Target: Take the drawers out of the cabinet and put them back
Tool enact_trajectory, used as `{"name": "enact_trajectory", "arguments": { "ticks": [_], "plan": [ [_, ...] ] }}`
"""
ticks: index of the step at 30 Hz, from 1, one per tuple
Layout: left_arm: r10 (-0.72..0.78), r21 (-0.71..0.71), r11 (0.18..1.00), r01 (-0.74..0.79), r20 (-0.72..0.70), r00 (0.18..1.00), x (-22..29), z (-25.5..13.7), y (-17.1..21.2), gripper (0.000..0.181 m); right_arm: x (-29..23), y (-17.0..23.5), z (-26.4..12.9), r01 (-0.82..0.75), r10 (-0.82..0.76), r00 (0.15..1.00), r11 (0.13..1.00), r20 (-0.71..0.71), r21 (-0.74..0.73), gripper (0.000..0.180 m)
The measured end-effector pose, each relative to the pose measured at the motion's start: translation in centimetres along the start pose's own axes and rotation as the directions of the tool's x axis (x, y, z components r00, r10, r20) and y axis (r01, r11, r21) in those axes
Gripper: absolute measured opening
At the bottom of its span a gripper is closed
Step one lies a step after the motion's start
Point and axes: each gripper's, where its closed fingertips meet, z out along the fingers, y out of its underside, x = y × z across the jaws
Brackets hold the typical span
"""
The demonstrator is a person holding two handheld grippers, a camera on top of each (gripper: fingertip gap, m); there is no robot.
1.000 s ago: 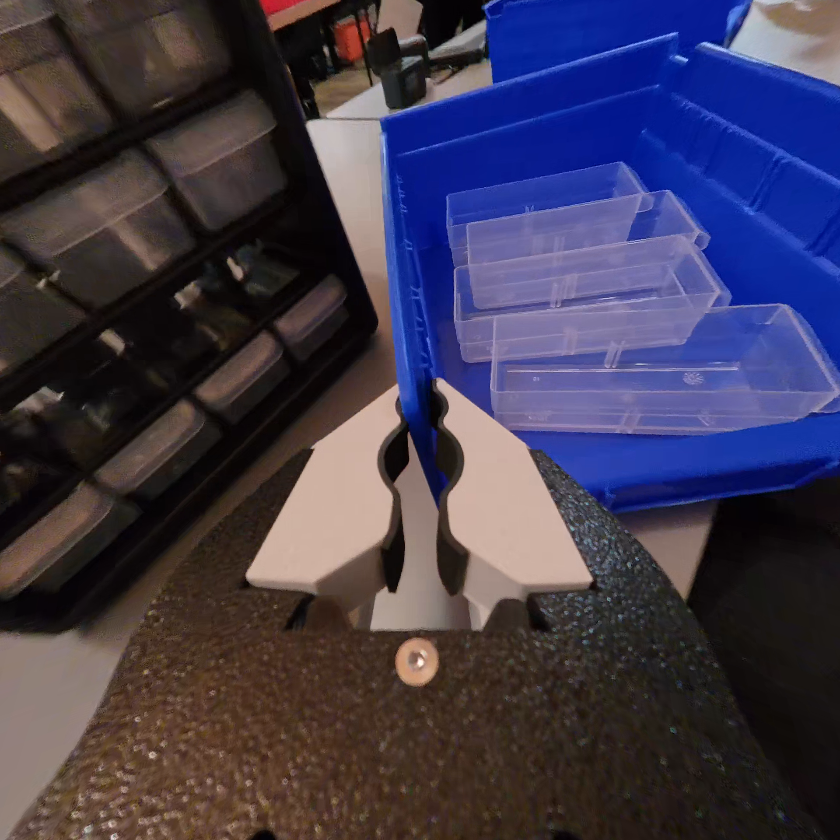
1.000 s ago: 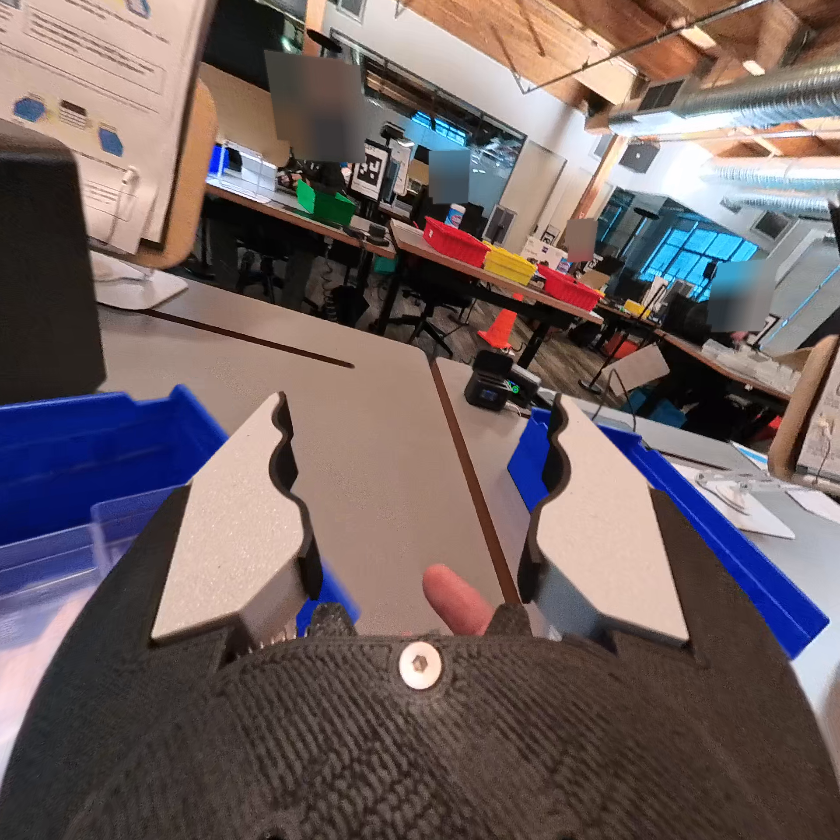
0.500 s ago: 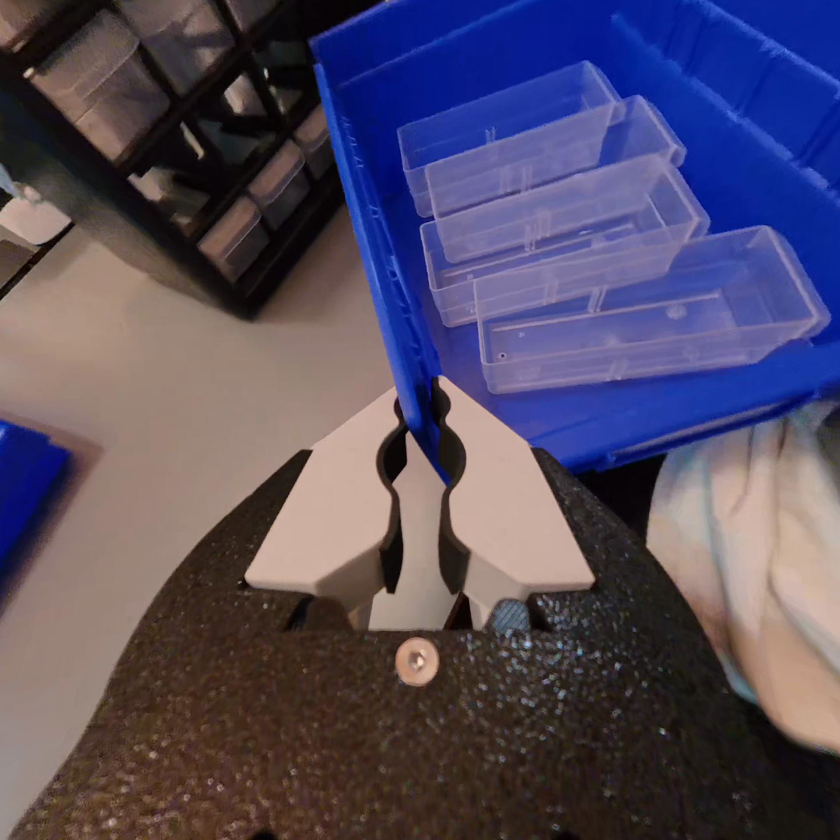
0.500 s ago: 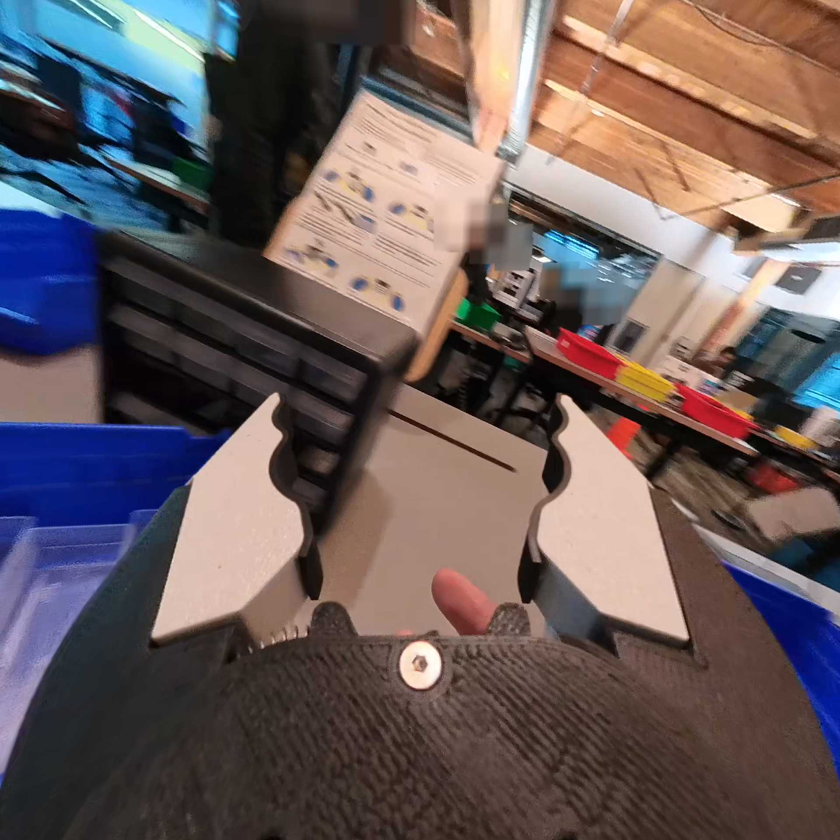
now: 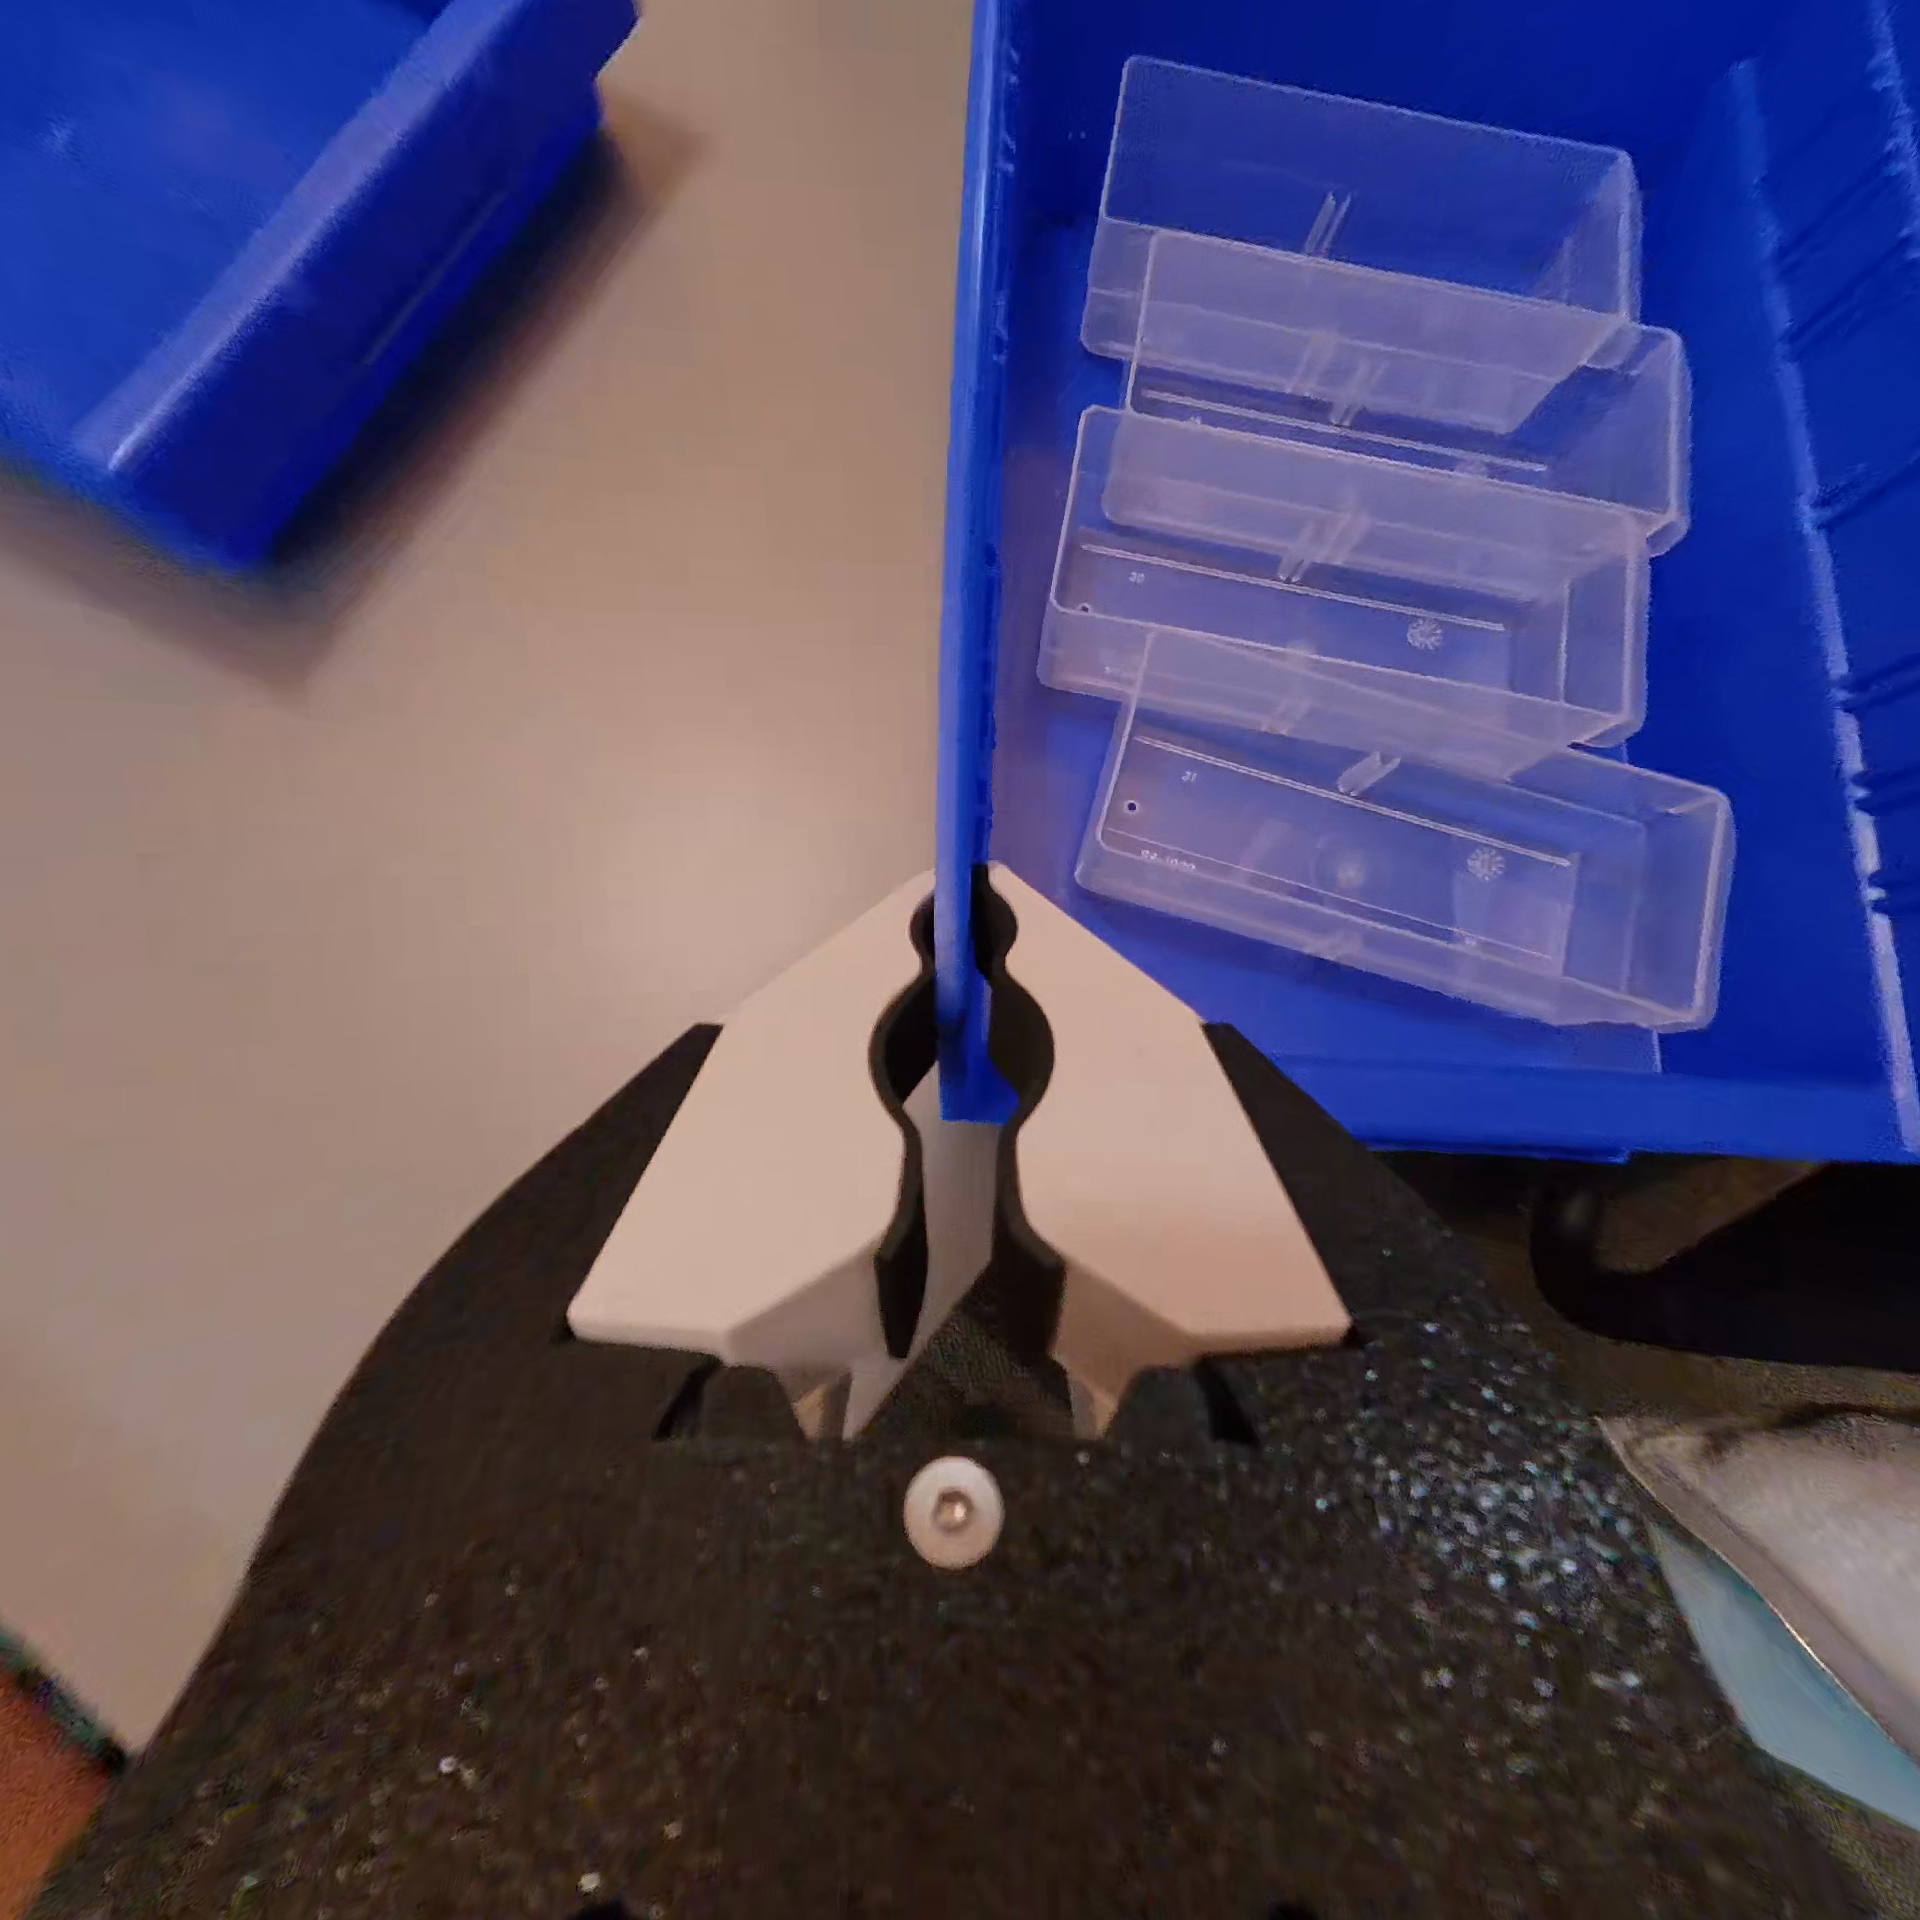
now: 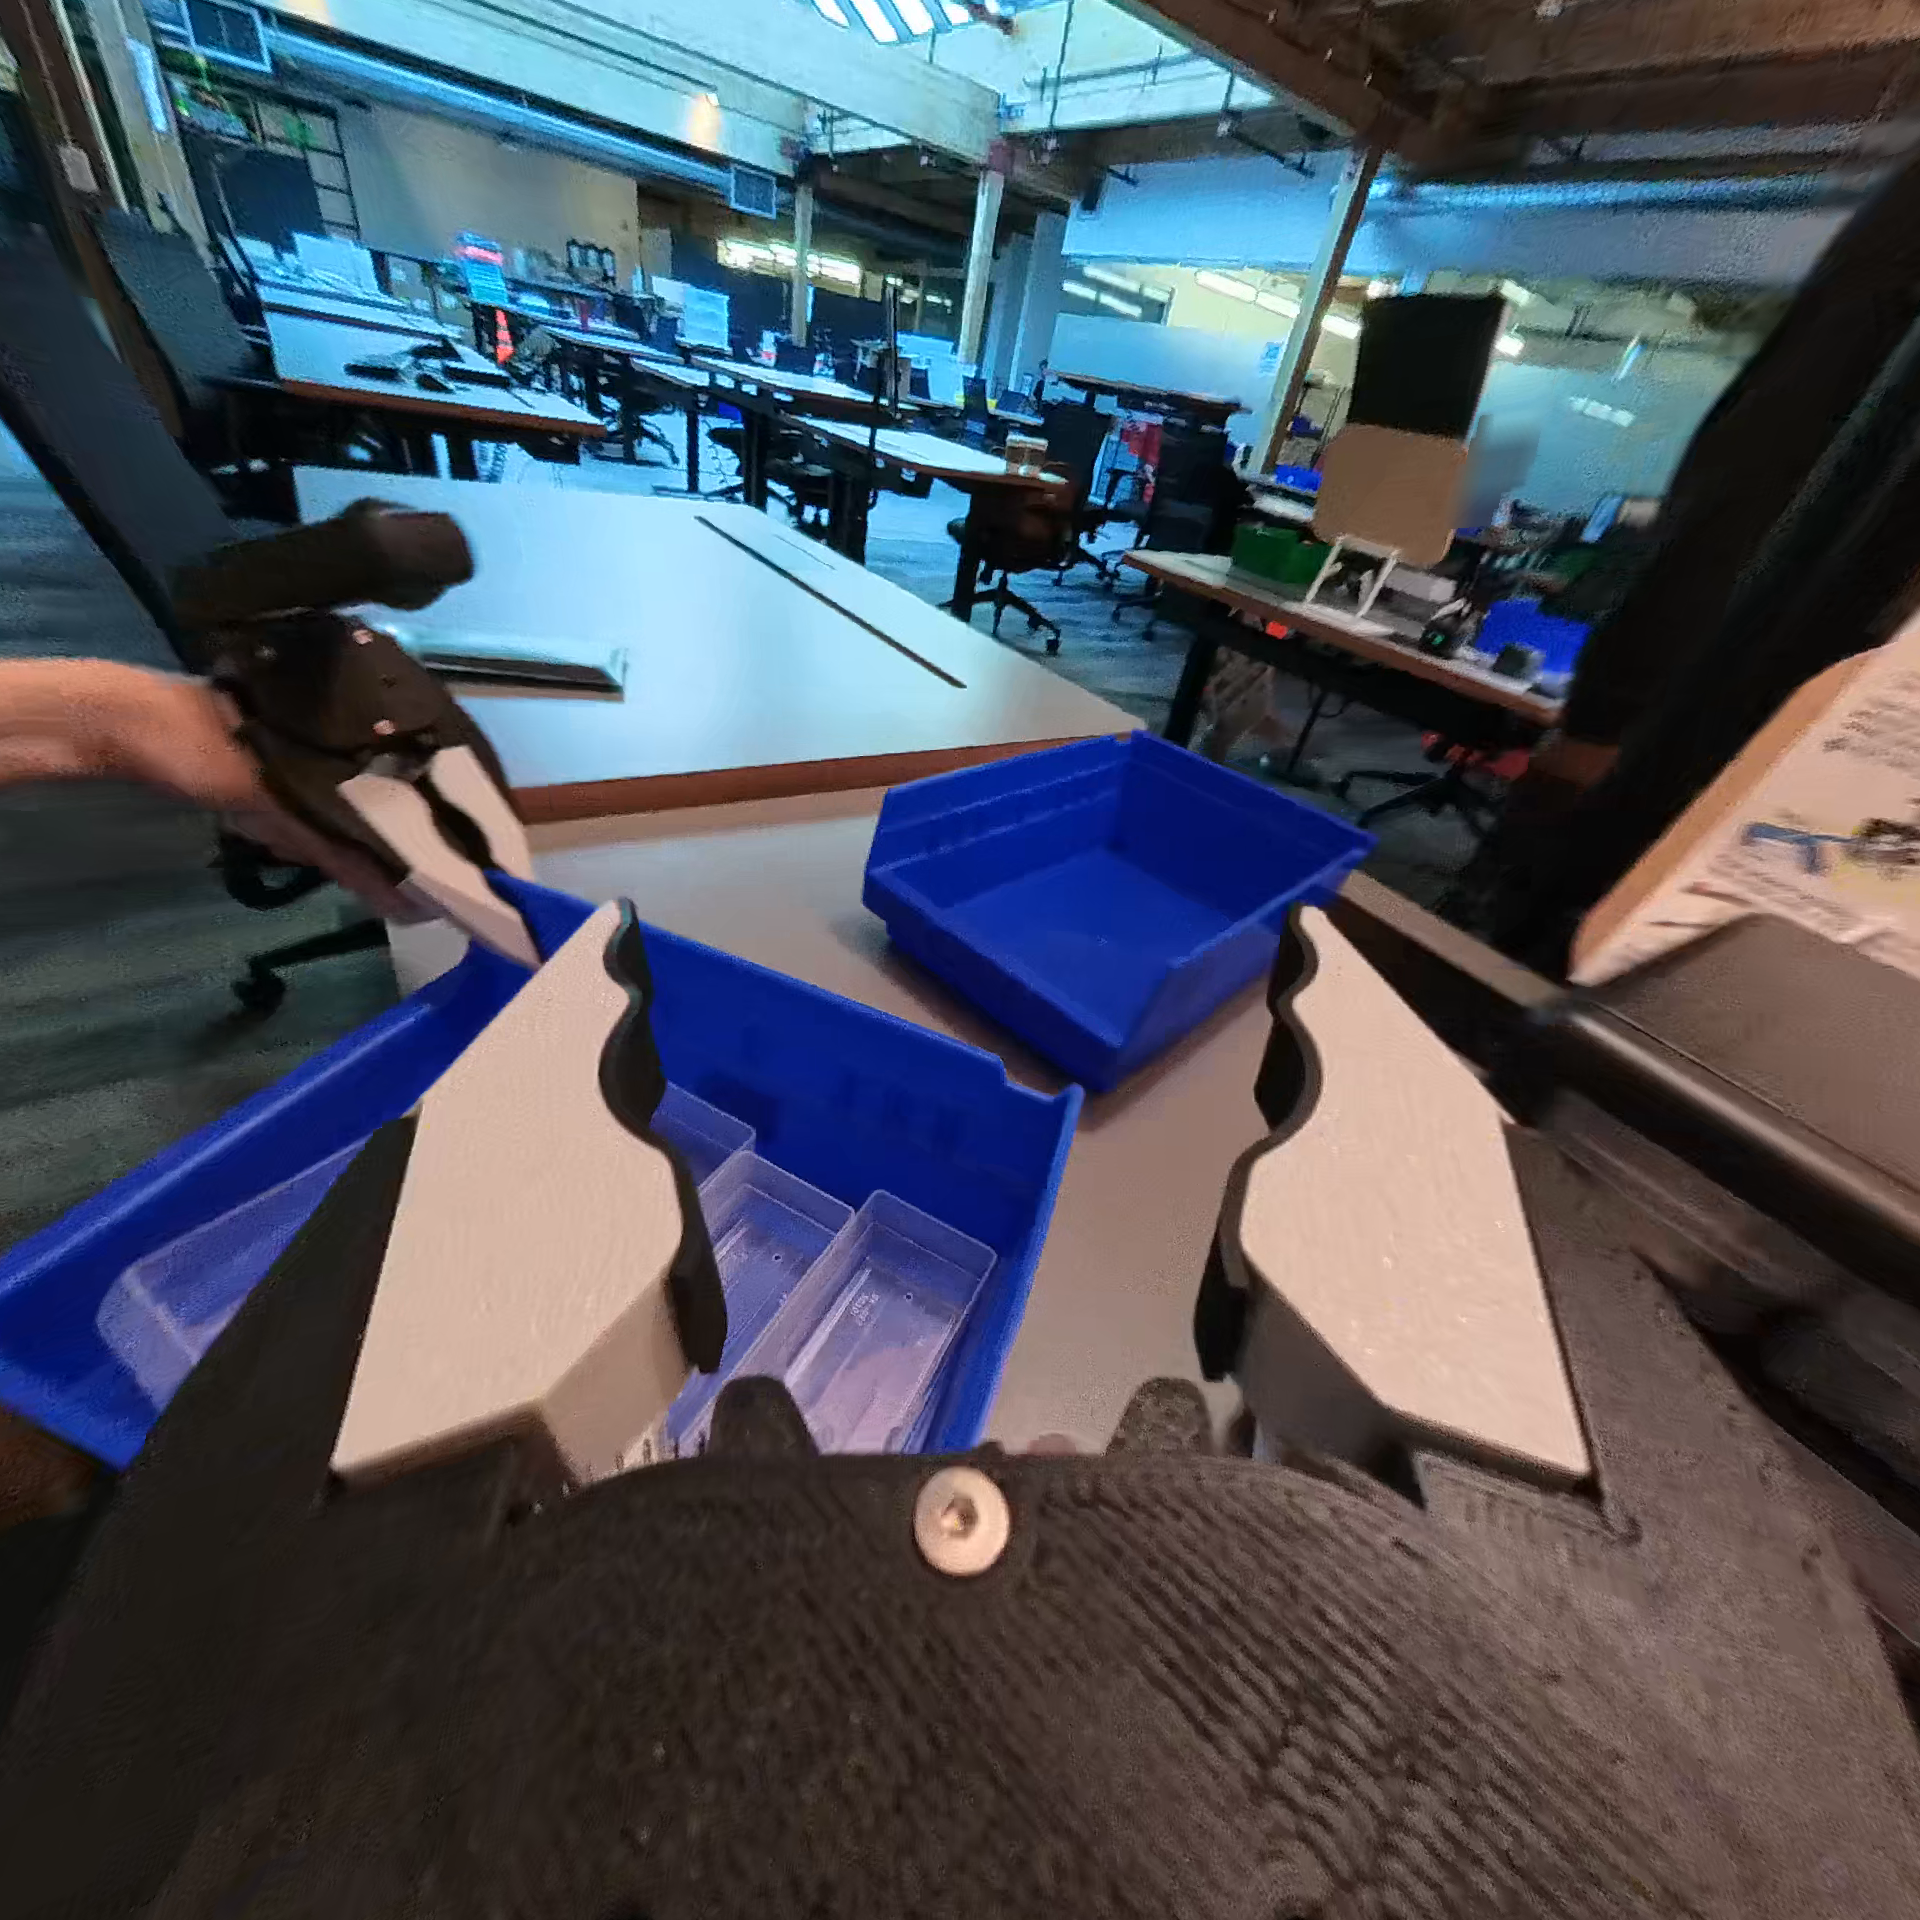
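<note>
Several clear plastic drawers [image 5: 1351, 582] lie stacked in a blue bin [image 5: 961, 520] on the table. My left gripper [image 5: 956, 883] is shut on the near corner of the bin's side wall. In the right wrist view the same bin [image 6: 852, 1049] sits below my right gripper [image 6: 956, 920], which is open and empty above it. The drawers [image 6: 831, 1278] show between its fingers. The left gripper [image 6: 488, 904] shows at the bin's far corner, held by a hand. The black cabinet [image 6: 1745, 1049] is at the right edge, with its drawer fronts hidden.
A second, empty blue bin [image 6: 1112, 904] stands on the table past the first one; it also shows in the left wrist view [image 5: 260, 260]. A cardboard-backed paper sign [image 6: 1766, 821] stands by the cabinet. The table edge [image 6: 810, 774] lies beyond the bins.
The left gripper has swung round with the bin corner in its grip; the cabinet has left its view and the second bin has come in. The right view has turned down over the bins.
</note>
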Motion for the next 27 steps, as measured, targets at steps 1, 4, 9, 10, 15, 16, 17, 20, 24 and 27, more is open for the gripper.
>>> {"name": "enact_trajectory", "arguments": {
  "ticks": [1,4,9,10,15,16,17,20,24,27],
  "plan": [
    [-0.036,0.002,0.999,0.036,0.011,0.999,-0.6,-0.9,1.1,0.0,0.0,0.0,2.1,-0.025,0.025,1.0,1.0,0.007,-0.011,0.116],
    [-0.127,0.027,0.992,0.125,0.07,0.989,-2.5,-3.8,4.0,0.0,2.6,0.7,8.3,-0.079,0.078,0.994,0.997,-0.072,-0.022,0.109],
    [-0.254,0.076,0.967,0.243,0.193,0.948,-5.2,-8.0,8.0,0.0,10.7,7.9,16.6,-0.22,0.147,0.92,0.961,-0.363,-0.169,0.111],
    [-0.279,0.096,0.96,0.264,0.212,0.937,-5.4,-8.6,8.6,0.0,12.2,9.3,17.6,-0.228,0.128,0.901,0.953,-0.415,-0.201,0.112],
    [-0.34,0.27,0.926,0.265,0.289,0.895,-5.7,-9.8,9.7,0.0,14.7,14.8,21.9,-0.402,0.241,0.849,0.872,-0.471,-0.279,0.115],
    [-0.346,0.308,0.917,0.253,0.301,0.889,-5.7,-9.9,9.6,0.0,14.9,15.7,22.6,-0.419,0.249,0.845,0.859,-0.473,-0.295,0.117],
    [-0.354,0.339,0.908,0.245,0.309,0.883,-5.7,-9.9,9.6,0.0,15.0,16.6,23.2,-0.427,0.248,0.843,0.848,-0.478,-0.313,0.119],
    [-0.374,0.387,0.892,0.235,0.336,0.865,-5.7,-10.0,9.7,0.001,15.4,19.3,24.6,-0.413,0.211,0.86,0.822,-0.464,-0.392,0.094],
    [-0.368,0.369,0.903,0.219,0.404,0.838,-5.4,-10.3,10.0,0.002,14.7,18.9,26.4,-0.431,0.301,0.879,0.831,-0.369,-0.351,0.035],
    [-0.374,0.368,0.904,0.218,0.435,0.819,-4.8,-10.7,10.4,0.001,15.6,19.1,26.5,-0.375,0.221,0.894,0.847,-0.391,-0.377,0.014]
  ]
}}
